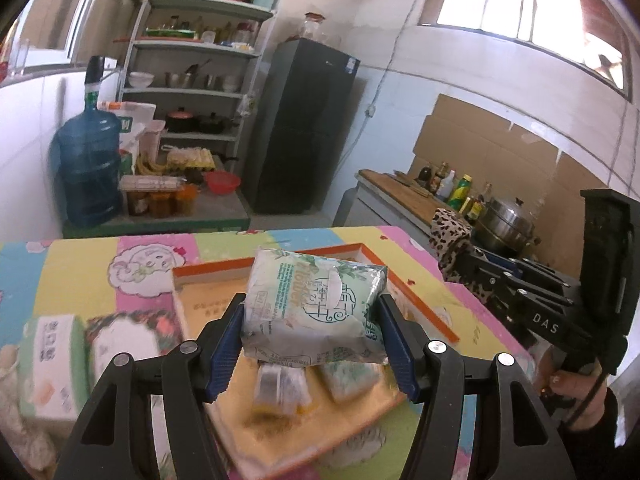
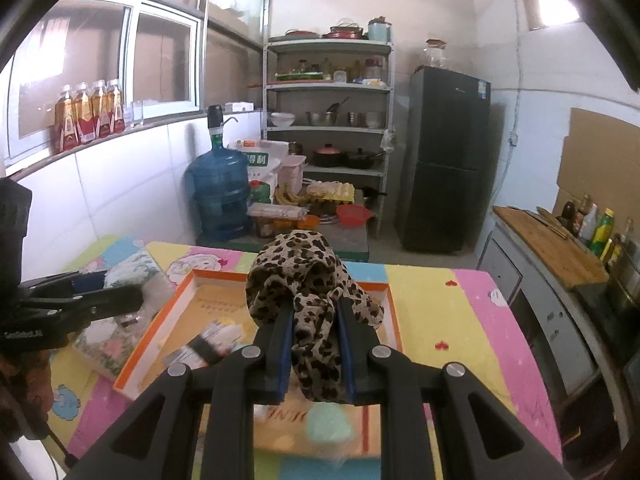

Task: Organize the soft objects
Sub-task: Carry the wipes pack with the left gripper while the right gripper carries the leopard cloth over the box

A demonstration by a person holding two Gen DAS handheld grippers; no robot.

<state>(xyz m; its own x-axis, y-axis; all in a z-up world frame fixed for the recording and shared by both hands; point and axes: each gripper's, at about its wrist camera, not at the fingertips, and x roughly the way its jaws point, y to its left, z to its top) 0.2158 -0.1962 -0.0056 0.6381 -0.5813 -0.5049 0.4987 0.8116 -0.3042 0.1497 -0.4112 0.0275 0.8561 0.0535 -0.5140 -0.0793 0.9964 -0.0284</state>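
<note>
My left gripper is shut on a soft green-and-white tissue pack, held above an orange-rimmed tray. Two small packs lie in the tray beneath it. At the right of the left wrist view, my right gripper carries a leopard-print cloth. In the right wrist view the right gripper is shut on that cloth, which bunches over the fingertips and hangs down between them above the tray. The left gripper with its pack shows at the left.
The table wears a colourful patchwork cover. Tissue boxes and a floral pack lie left of the tray. A counter with bottles and a steel pot runs along the right. A fridge, shelves and a water jug stand behind.
</note>
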